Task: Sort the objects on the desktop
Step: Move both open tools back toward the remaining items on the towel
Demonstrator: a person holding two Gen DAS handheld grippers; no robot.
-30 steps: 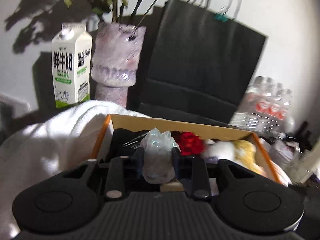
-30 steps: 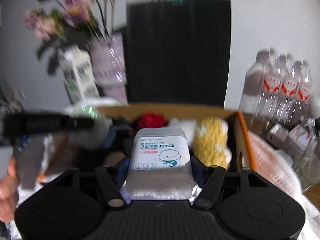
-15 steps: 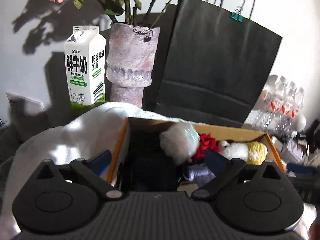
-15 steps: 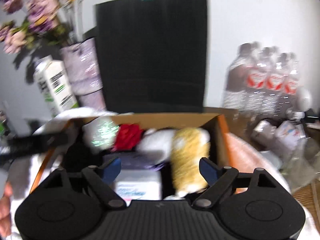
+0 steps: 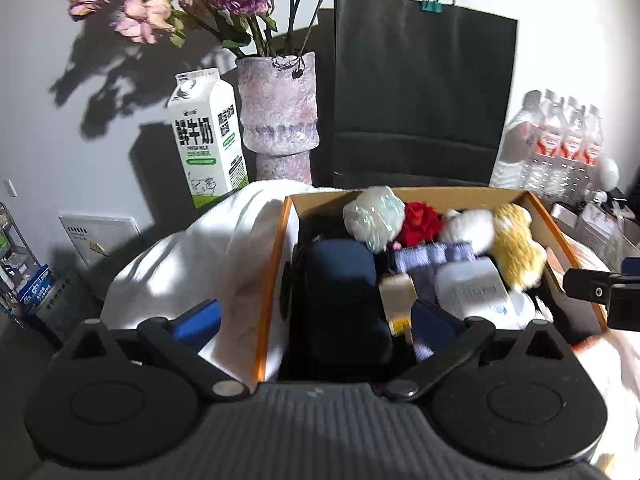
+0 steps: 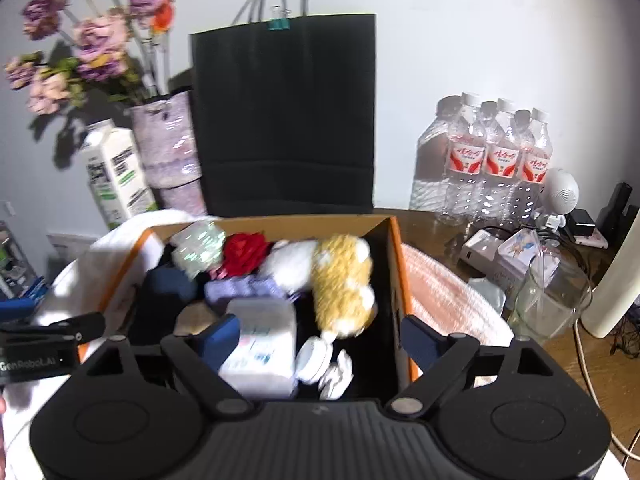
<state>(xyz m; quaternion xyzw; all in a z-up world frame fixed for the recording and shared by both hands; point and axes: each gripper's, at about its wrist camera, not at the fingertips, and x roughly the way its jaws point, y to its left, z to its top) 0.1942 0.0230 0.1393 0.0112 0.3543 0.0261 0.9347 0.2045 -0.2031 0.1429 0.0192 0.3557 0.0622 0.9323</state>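
Sorting appears well advanced, judged from how full the orange-edged cardboard box point(image 5: 285, 264) is. Inside it, a crinkly iridescent wrapped bundle point(image 5: 374, 216) is seen at 12 o'clock, a red fabric rose point(image 5: 421, 222) just beside it, a yellow-and-white plush toy point(image 5: 514, 244) at 2 o'clock, a dark navy pouch point(image 5: 340, 280) at 9 o'clock, and a white cotton-bud box point(image 6: 260, 340) toward 6 o'clock.

The left gripper point(image 5: 316, 316) is held with its jaws spread wide and nothing between them; they have just been opening, and the bundle lies loose in the box. The right gripper point(image 6: 320, 334) is likewise spread and empty, its jaws having just opened, with the cotton-bud box lying free below.

At least 2 deliveries seem finished. Left outside, at 3 o'clock in the right wrist view, are a small white charger box point(image 6: 480, 248) and a clear glass jug point(image 6: 548, 304); whether these are to be sorted cannot be told.
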